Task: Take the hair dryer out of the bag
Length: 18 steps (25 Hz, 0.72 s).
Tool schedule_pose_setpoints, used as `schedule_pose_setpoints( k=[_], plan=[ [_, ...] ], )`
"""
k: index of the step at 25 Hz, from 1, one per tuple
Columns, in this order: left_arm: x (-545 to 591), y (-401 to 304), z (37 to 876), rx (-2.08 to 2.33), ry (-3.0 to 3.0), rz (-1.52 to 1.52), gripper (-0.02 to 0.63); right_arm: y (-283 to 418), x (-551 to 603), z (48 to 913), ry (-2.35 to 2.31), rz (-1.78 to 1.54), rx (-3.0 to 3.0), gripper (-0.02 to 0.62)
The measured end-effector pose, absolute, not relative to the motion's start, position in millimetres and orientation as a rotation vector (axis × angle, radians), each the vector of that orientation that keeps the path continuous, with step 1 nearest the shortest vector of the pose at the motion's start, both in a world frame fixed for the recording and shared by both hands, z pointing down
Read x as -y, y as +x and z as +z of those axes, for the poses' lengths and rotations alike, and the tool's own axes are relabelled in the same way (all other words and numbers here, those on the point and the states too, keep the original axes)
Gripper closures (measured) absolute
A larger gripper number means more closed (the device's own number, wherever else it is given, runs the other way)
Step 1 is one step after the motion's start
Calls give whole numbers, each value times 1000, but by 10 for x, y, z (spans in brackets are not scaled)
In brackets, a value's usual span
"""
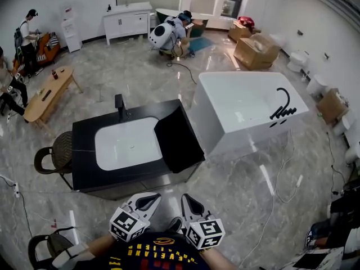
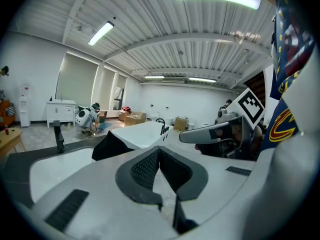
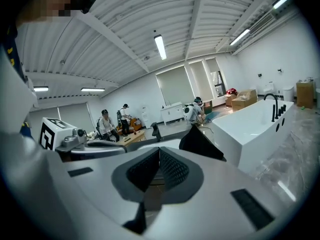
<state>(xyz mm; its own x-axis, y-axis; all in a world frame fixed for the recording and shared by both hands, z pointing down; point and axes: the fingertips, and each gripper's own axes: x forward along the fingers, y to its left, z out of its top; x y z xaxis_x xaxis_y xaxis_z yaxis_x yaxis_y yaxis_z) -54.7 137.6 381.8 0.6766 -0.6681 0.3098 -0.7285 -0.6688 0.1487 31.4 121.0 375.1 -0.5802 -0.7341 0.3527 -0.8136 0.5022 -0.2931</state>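
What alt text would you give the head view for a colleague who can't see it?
The left gripper and right gripper are shut and empty at the bottom edge, short of a black bag lying on the right end of a black counter with a white sink. A white bathtub stands to the right; no hair dryer is visible.

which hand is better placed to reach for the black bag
Right, probably: the black bag lies on the right end of the counter, more in line with the right tool than the left tool. Both are shut and empty.
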Motion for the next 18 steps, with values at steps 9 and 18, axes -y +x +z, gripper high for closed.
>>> schedule_pose_setpoints(
  k=[9, 18],
  plan=[
    [-1015, -352, 3653, 1228, 2591, 372, 603, 561, -747, 3747, 1282, 749, 2625, 588],
    [-711, -151, 3771, 1197, 2567, 420, 603, 725, -445, 3887, 1258, 842, 2632, 588]
  ],
)
